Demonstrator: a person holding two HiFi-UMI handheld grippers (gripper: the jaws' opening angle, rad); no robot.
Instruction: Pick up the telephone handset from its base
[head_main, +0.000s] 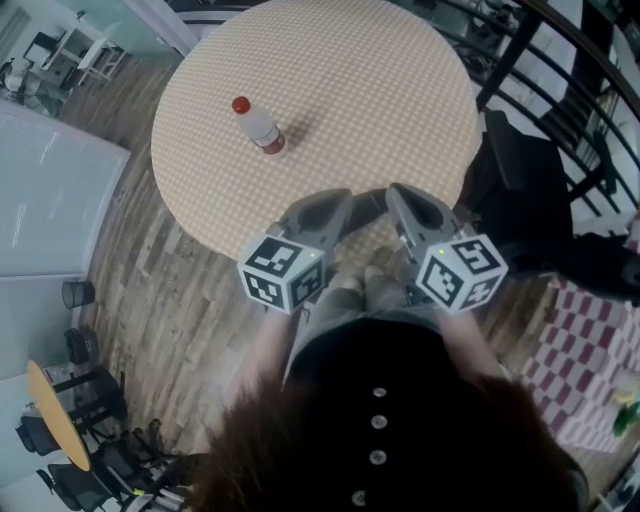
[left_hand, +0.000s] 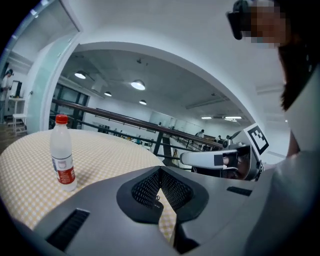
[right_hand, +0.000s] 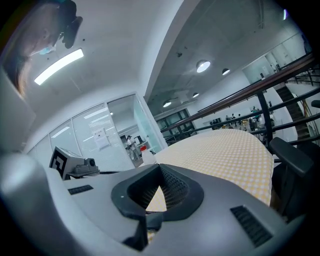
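No telephone or handset shows in any view. My left gripper (head_main: 343, 198) and right gripper (head_main: 394, 190) are held side by side close to my body, over the near edge of a round table (head_main: 400, 90) with a beige checked cloth. In the left gripper view the left gripper (left_hand: 160, 170) has its jaws closed tip to tip with nothing between them. The right gripper (right_hand: 160, 168) looks the same in its own view. Both point out across the tabletop.
A clear plastic bottle (head_main: 258, 125) (left_hand: 62, 155) with a red cap and red label stands on the table, to the left and beyond the grippers. A black chair (head_main: 520, 170) and a railing are at the right. A small orange table (head_main: 55, 415) stands at the lower left.
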